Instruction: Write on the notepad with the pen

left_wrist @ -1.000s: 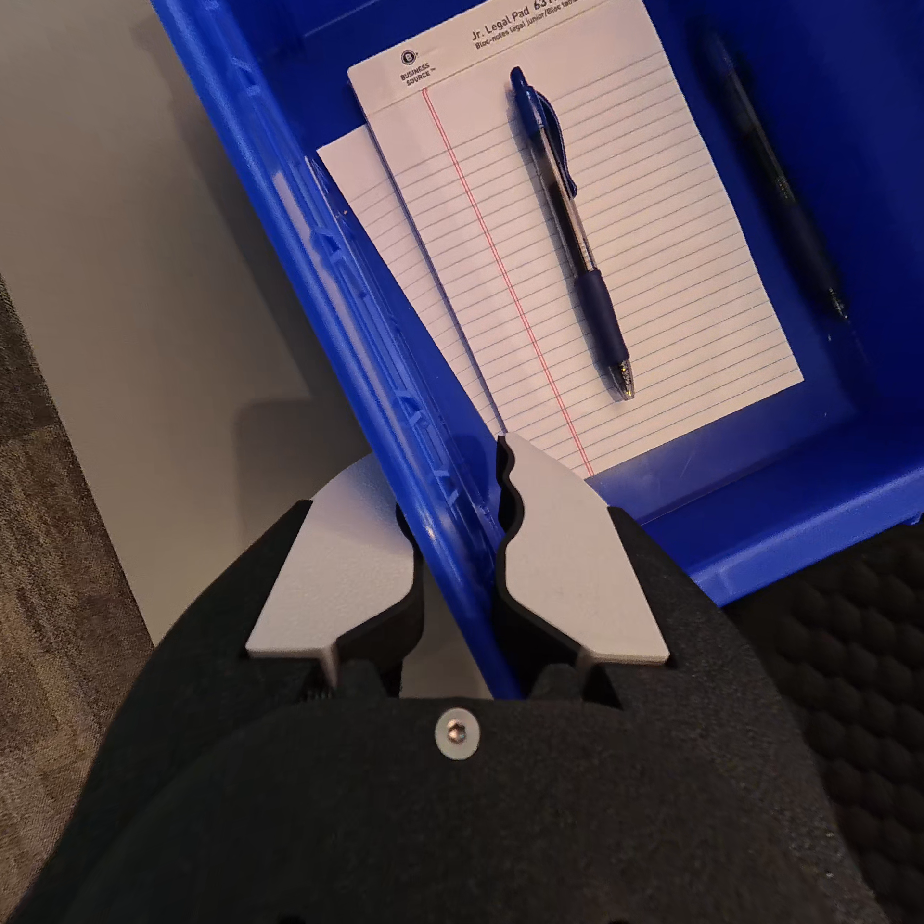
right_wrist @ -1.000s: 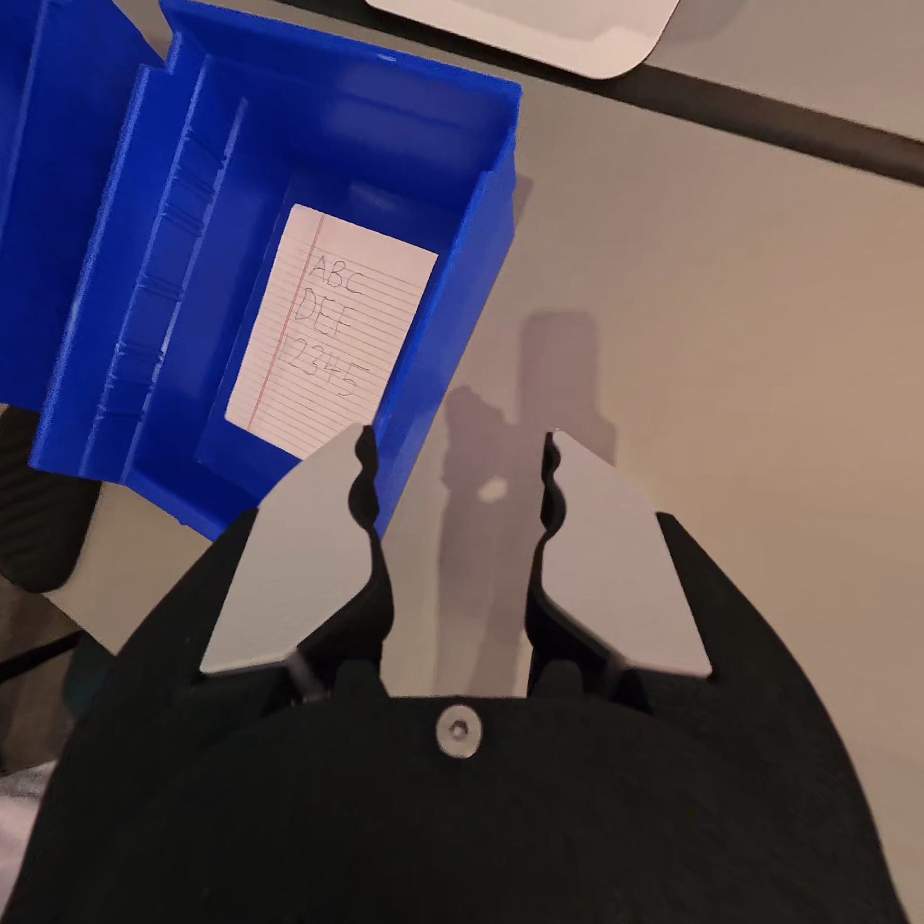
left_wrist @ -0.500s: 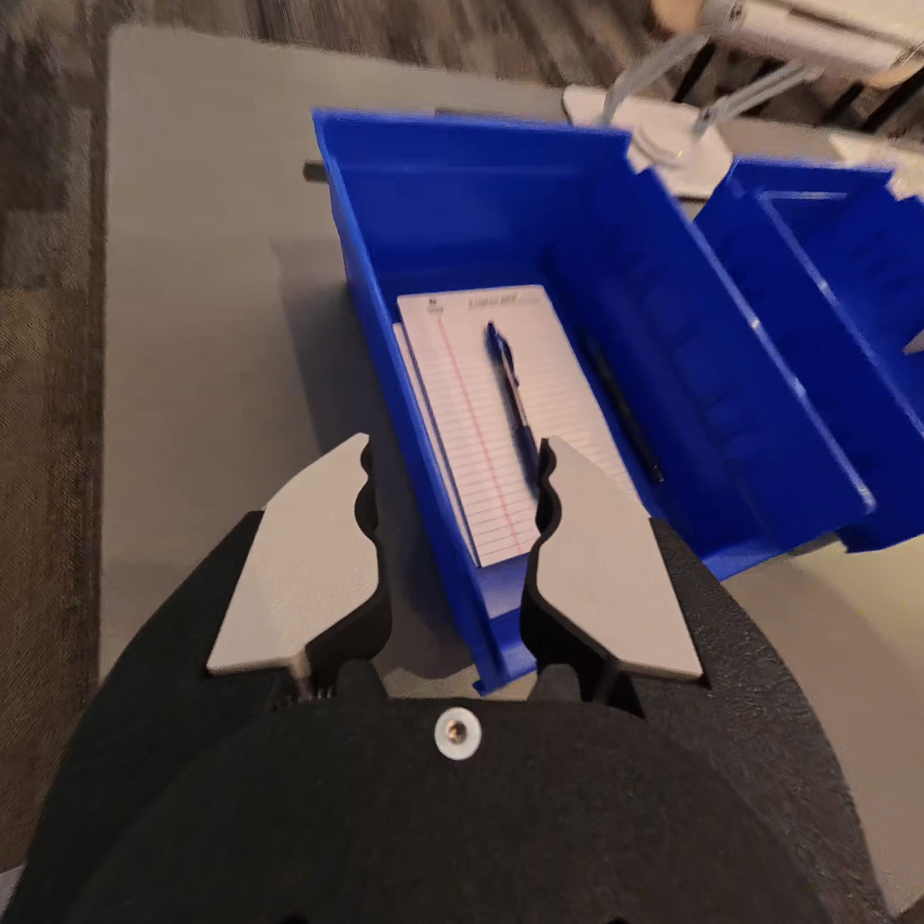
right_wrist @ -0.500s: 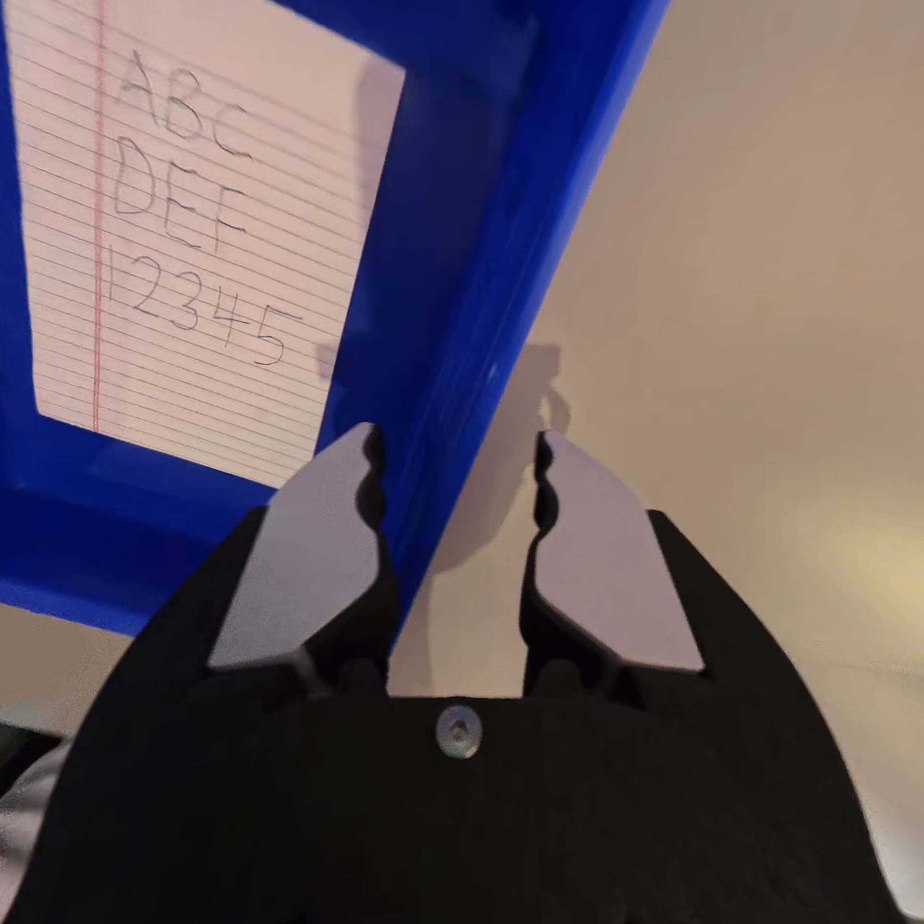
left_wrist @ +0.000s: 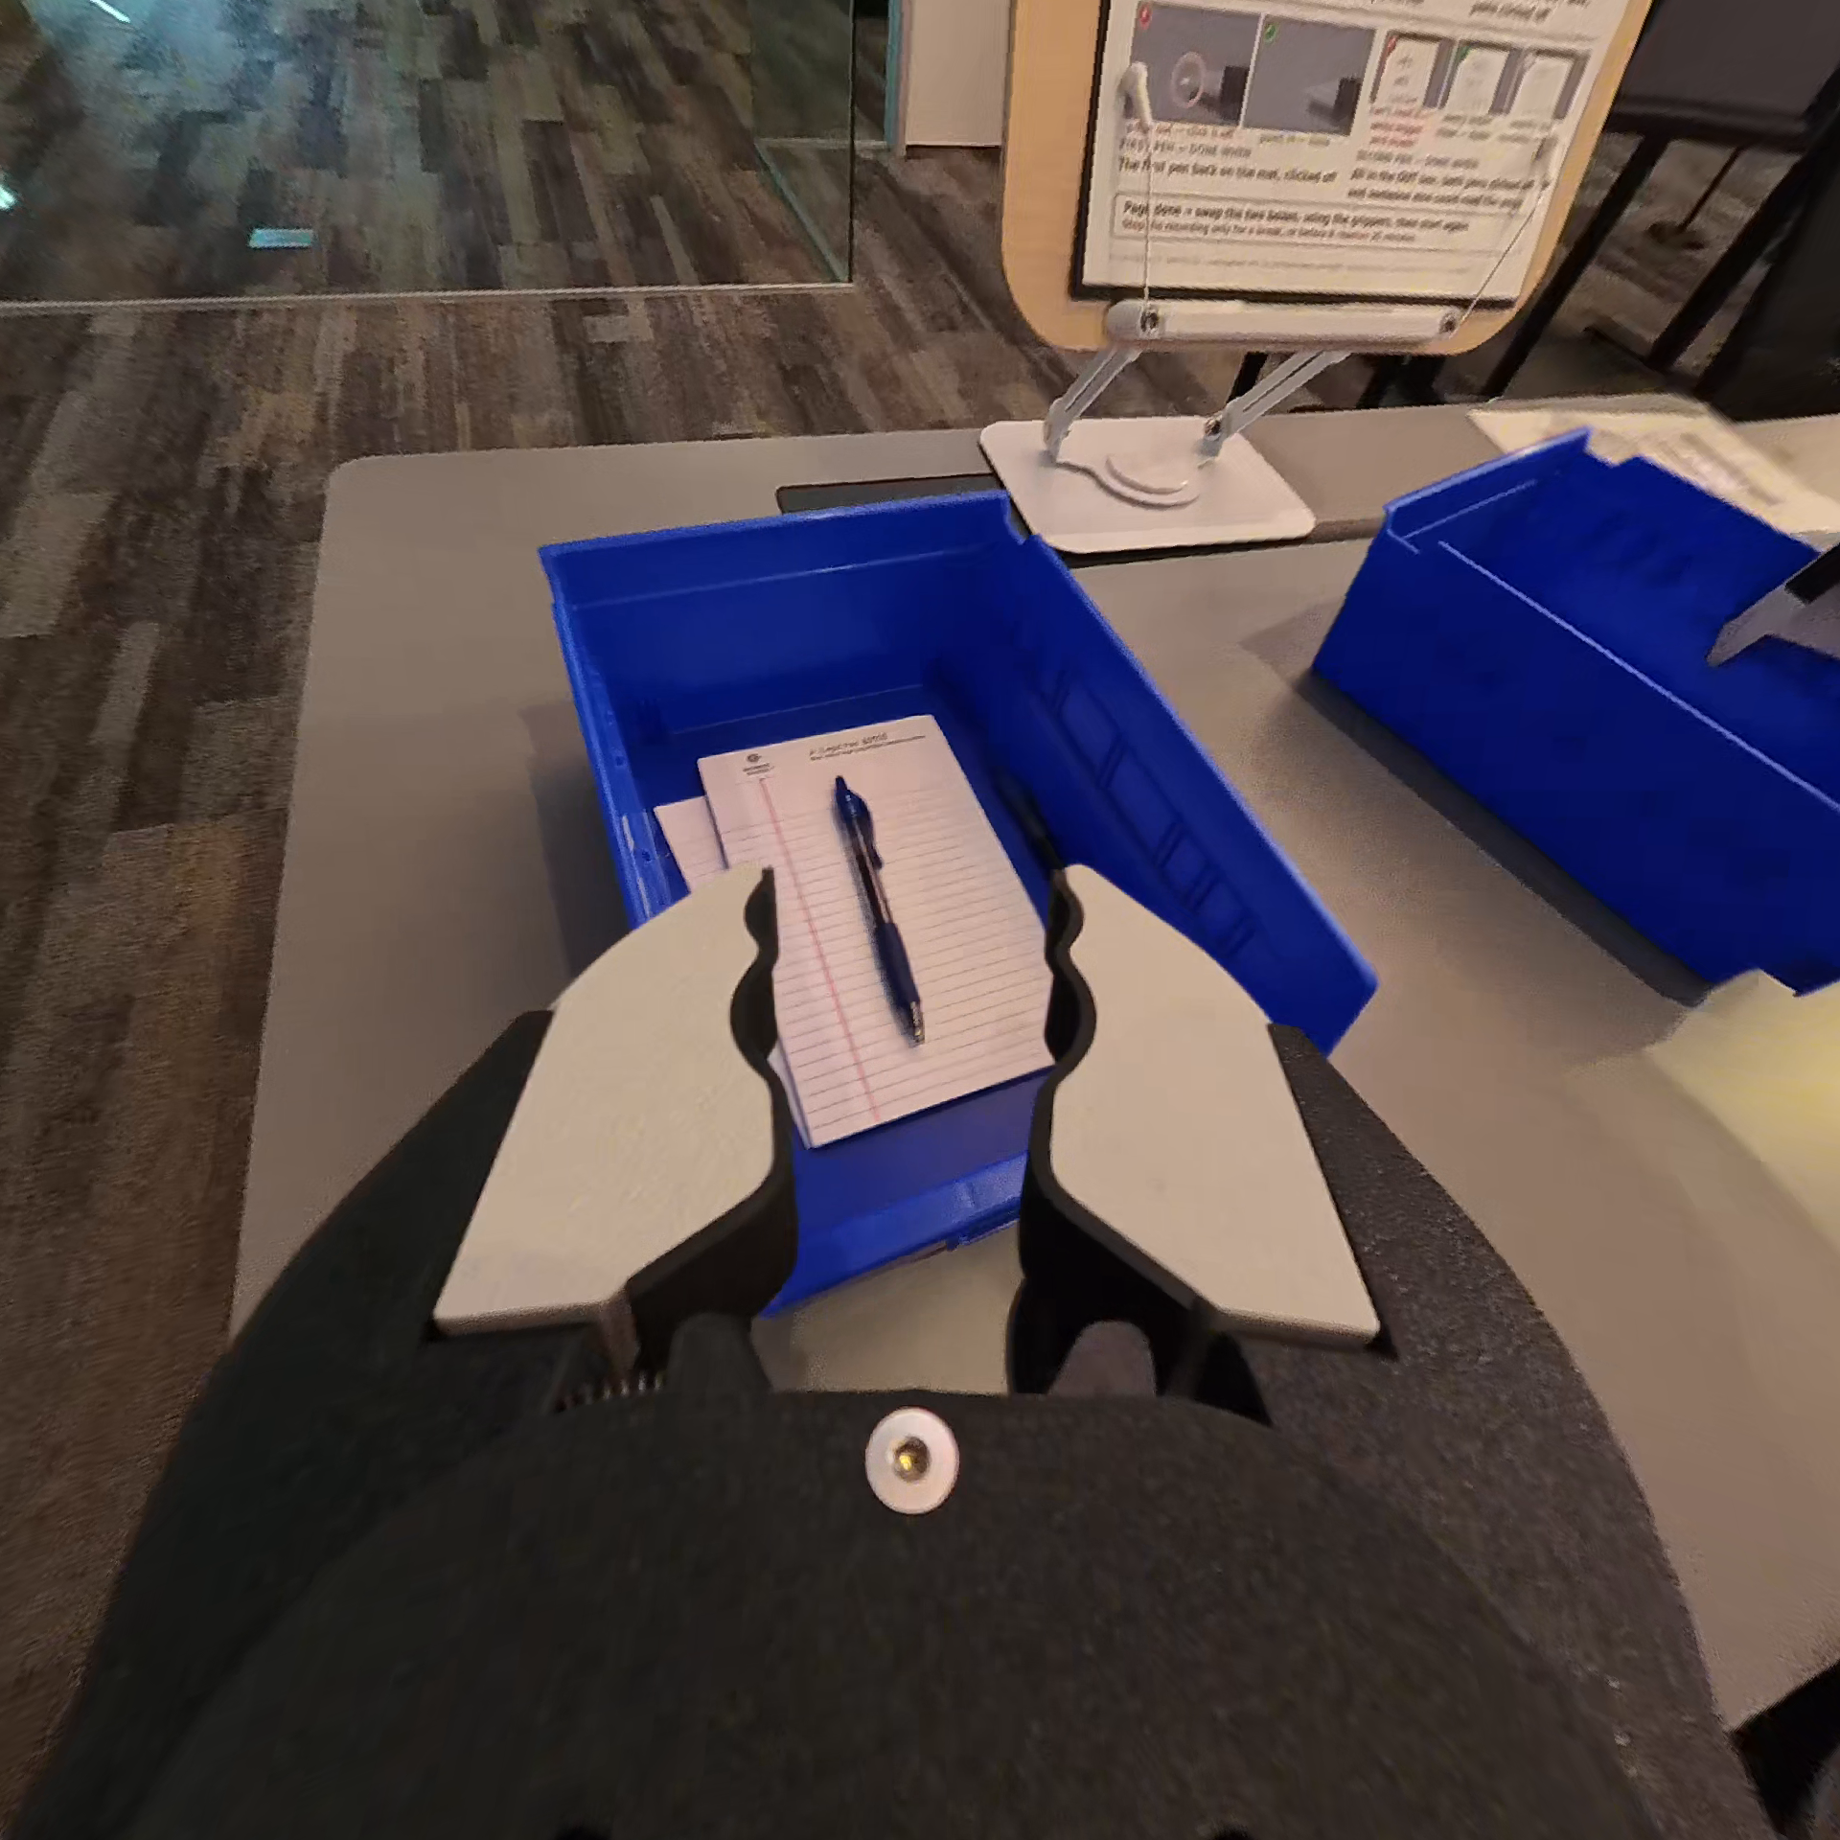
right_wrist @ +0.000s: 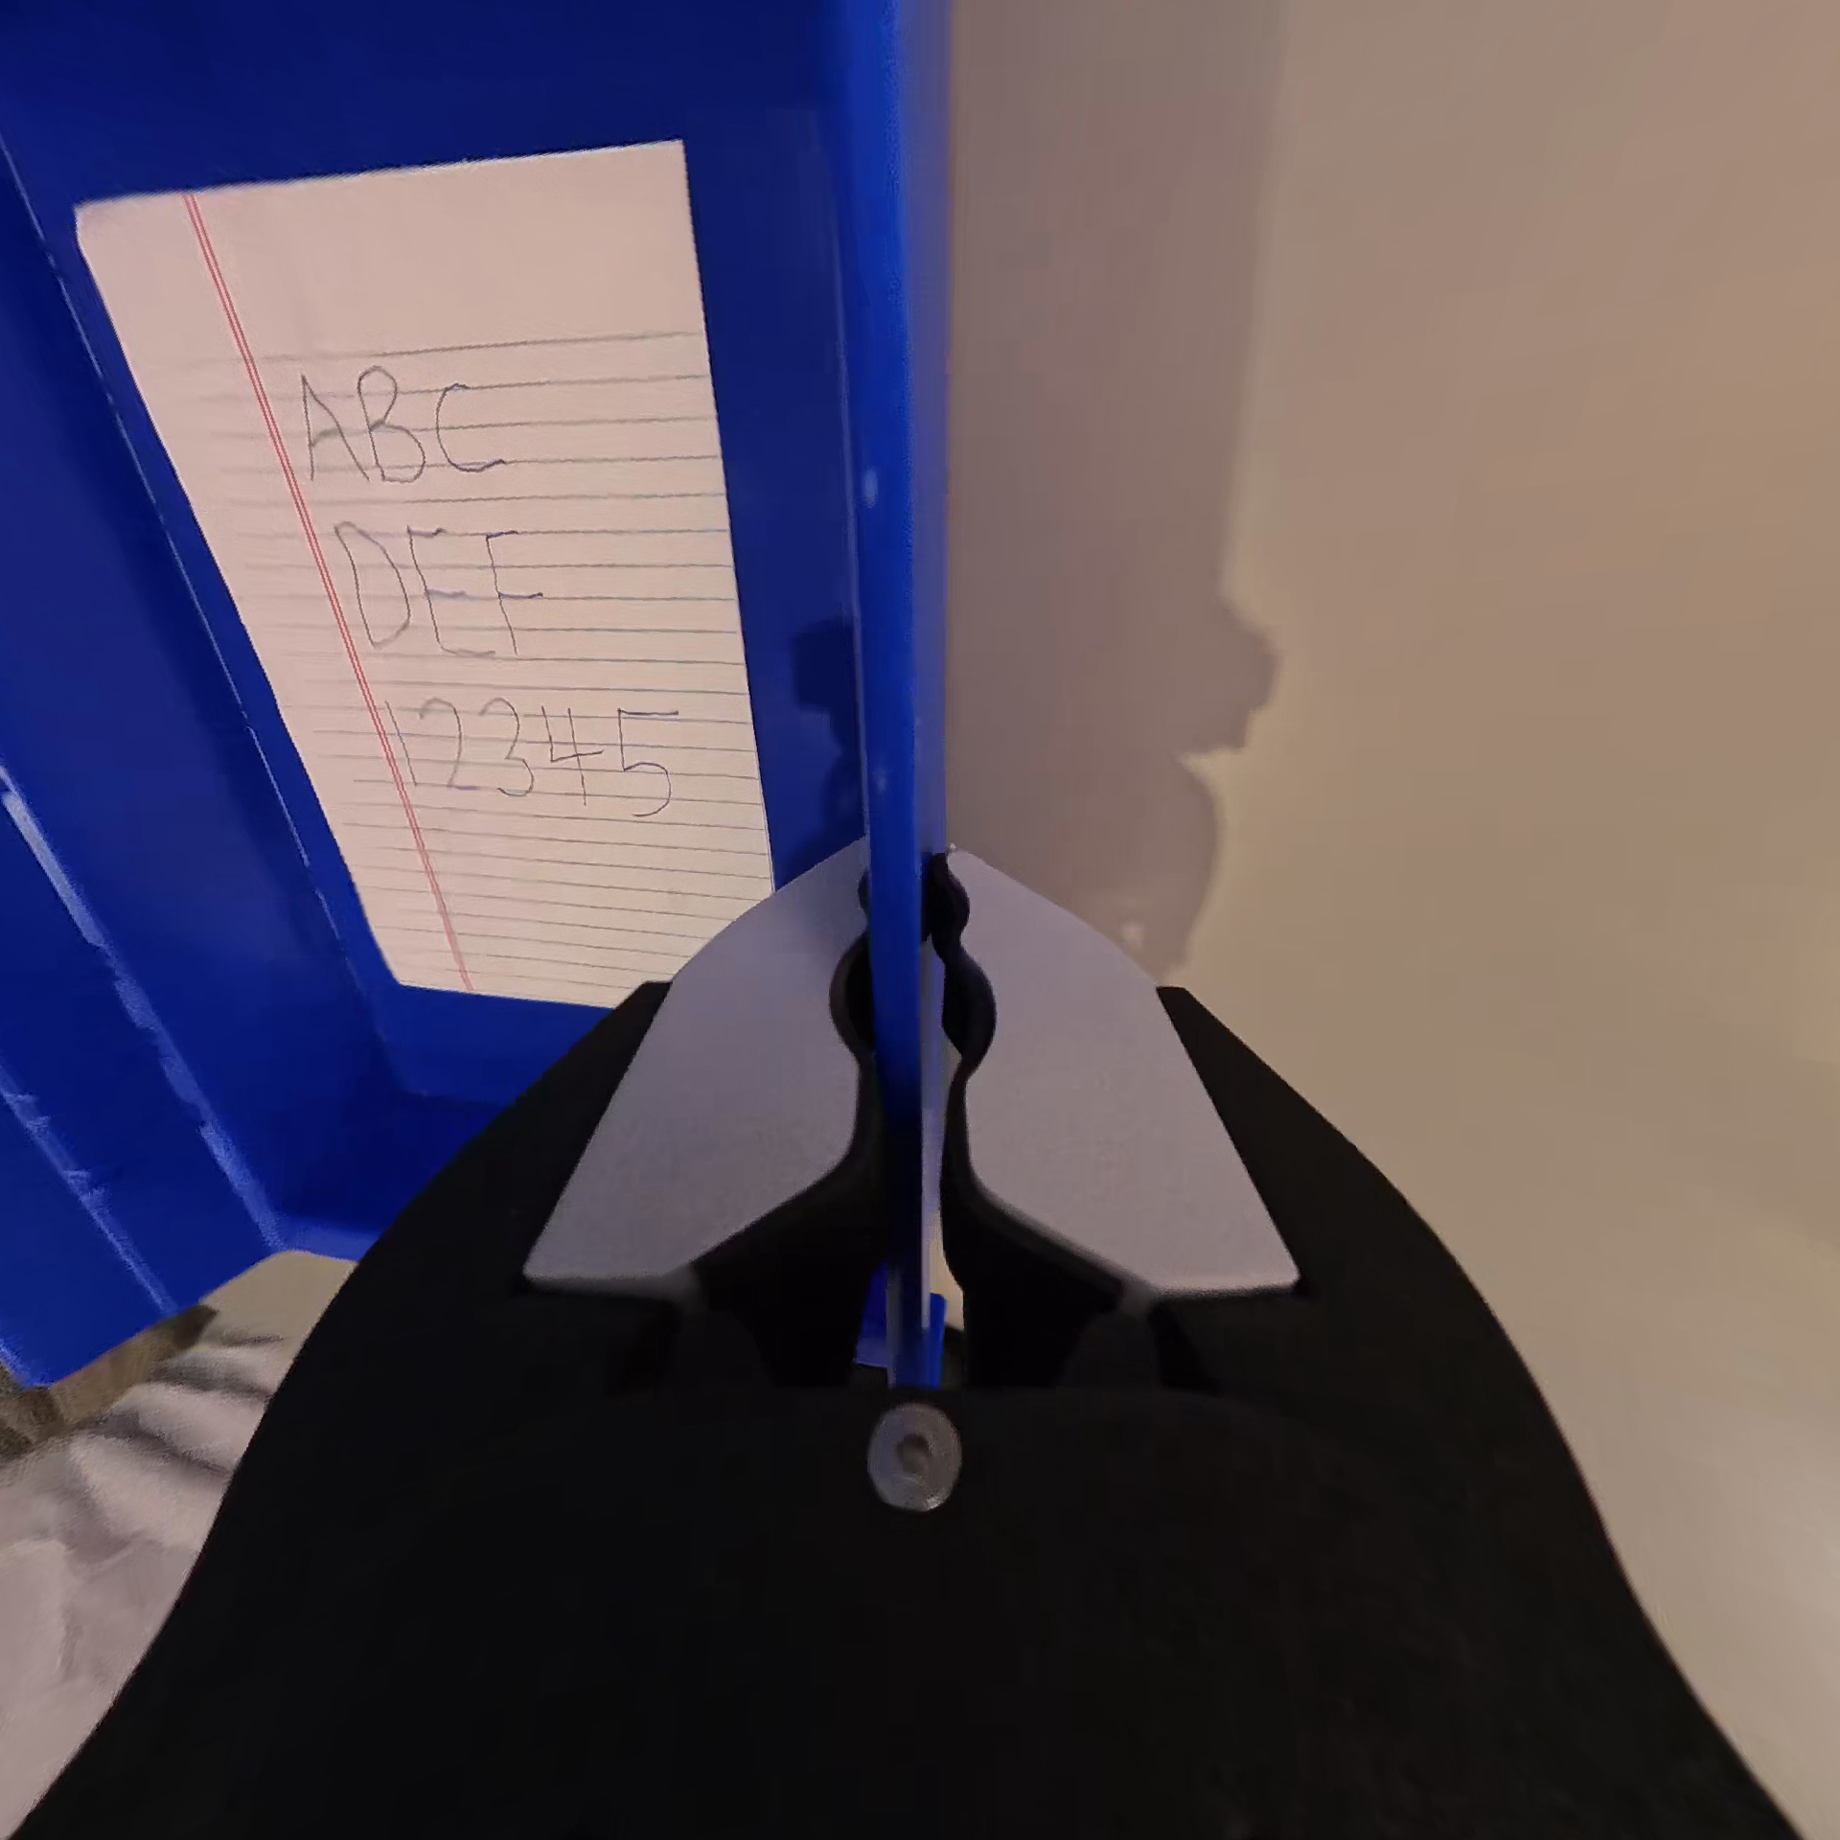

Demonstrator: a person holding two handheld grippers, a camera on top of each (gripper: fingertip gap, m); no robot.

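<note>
Your left claw (left_wrist: 906,981) spread wide, empty, above near bin (left_wrist: 1195,797). Pen (left_wrist: 878,906) lies loose on notepad (left_wrist: 956,896) inside: light, slick, rolls easily; pinch rubber grip section. Your right claw (right_wrist: 901,886) clamped on far bin wall (right_wrist: 896,498).

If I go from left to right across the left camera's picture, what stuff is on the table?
Loose sheet → notepad with the blue pen lying on it → dark pen by the bin's right wall → bare table → second blue bin → the other tool.
</note>
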